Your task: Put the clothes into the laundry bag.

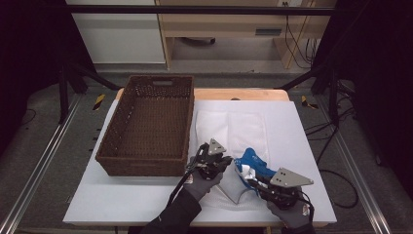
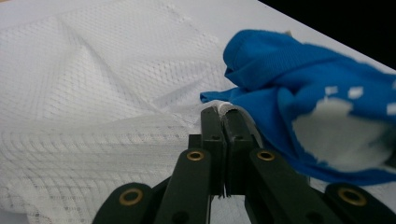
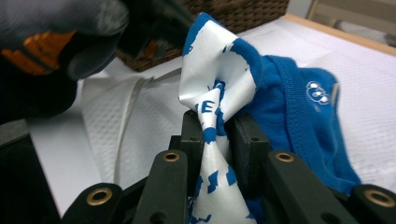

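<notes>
Step looks like bagging: our left gripper (image 2: 225, 122) has its jaws pinched on the edge of the white mesh bag (image 1: 233, 127), right gripper (image 3: 215, 135) jaws clamp the blue garment (image 1: 252, 161), near-right on the bench (image 1: 122, 200) beside the basket (image 1: 146, 124). Next we'd judge: lift the bag edge open, feed the garment in.

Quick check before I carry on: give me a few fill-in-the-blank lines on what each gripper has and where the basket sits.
1. The right gripper is shut on the ____ garment.
2. The left gripper is shut on the edge of the white ____ bag.
3. In the high view, the wicker basket stands to the ____ of the mesh bag.
4. The inside of the basket is ____.

Missing words: blue; mesh; left; empty
</notes>
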Motion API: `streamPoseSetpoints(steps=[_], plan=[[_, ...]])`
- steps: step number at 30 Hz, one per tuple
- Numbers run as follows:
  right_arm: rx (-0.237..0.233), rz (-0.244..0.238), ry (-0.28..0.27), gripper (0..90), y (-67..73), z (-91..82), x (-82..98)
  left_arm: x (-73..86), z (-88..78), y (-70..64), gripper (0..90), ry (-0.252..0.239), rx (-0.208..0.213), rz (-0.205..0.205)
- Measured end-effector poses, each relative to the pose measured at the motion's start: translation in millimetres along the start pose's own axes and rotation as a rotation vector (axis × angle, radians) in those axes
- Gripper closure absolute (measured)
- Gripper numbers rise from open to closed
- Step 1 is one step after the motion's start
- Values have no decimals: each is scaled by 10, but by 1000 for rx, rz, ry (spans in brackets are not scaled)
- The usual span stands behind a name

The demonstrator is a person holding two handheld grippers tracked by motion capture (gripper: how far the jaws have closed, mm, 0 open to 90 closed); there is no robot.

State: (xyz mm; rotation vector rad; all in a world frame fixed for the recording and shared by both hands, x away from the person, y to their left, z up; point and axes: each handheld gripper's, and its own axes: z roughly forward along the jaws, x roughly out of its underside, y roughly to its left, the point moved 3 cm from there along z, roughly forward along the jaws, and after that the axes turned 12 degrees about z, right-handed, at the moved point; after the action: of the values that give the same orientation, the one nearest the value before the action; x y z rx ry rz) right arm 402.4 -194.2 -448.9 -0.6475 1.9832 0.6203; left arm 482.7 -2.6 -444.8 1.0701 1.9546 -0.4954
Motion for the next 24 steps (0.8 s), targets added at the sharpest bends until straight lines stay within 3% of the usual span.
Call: streamPoseSetpoints(steps=[7,11,14,19,21,23,24], plan=[[-44,-27,102,765,97,162,102,-120,-31,-40,890,-21,-6,17],[-14,-13,181,756,87,377,141,-150,-60,-101,890,-28,-6,37],[4,6,187,752,81,469,136,-140,-79,-141,891,-32,-9,50],[68,13,248,710,109,687,164,-76,-101,-161,891,-25,-15,63],[65,27,243,664,117,712,173,-28,-103,-135,890,-32,-14,45],[24,39,224,572,127,669,170,0,-111,-104,890,-40,-10,27],[24,39,224,572,127,669,170,12,-118,-84,890,-40,-8,22]])
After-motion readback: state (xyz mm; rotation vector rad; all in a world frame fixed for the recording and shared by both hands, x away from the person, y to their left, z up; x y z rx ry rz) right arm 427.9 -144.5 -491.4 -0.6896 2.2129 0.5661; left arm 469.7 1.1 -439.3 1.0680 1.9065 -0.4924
